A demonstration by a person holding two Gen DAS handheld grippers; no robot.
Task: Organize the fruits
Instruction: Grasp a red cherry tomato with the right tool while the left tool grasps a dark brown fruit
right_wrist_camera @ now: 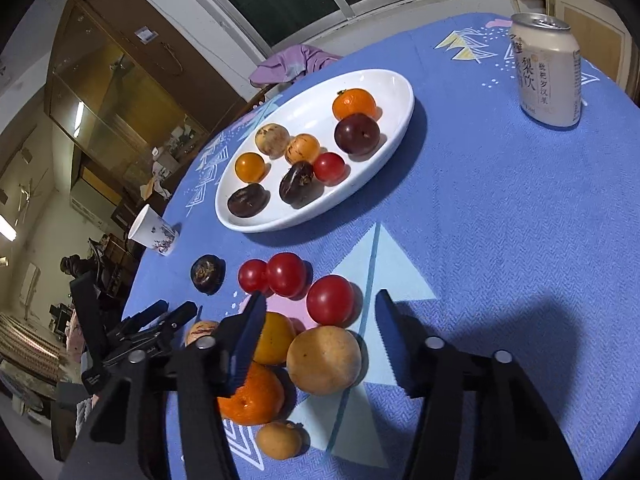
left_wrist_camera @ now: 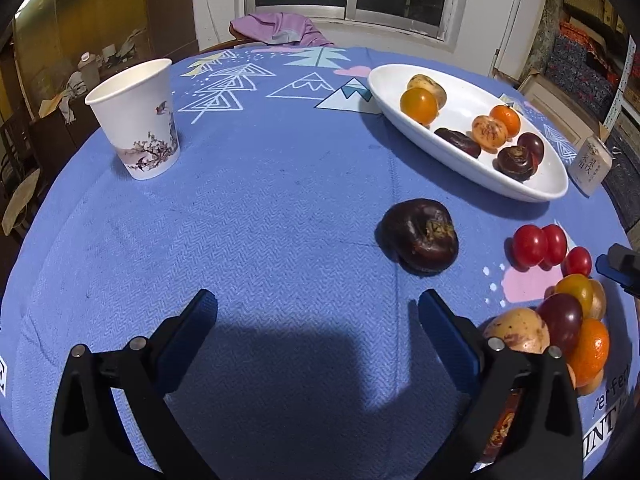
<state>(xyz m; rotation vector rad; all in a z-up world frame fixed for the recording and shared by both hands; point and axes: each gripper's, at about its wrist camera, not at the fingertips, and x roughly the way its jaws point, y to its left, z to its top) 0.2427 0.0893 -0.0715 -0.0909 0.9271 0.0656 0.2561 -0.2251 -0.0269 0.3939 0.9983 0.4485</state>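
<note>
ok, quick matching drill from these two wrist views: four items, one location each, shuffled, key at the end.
Items:
1. paper cup
2. drink can
3. tangerine
4. lone dark chestnut

Places:
A. in the white oval plate
B. on the tablecloth, between plate and left gripper
C. upright, right of the plate
D. upright, left of the plate

Pairs: 1-D, 2-C, 3-A, 4-B

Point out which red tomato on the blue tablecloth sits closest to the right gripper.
The lone red tomato, just ahead of the right gripper; the other two lie touching, farther off.
</note>
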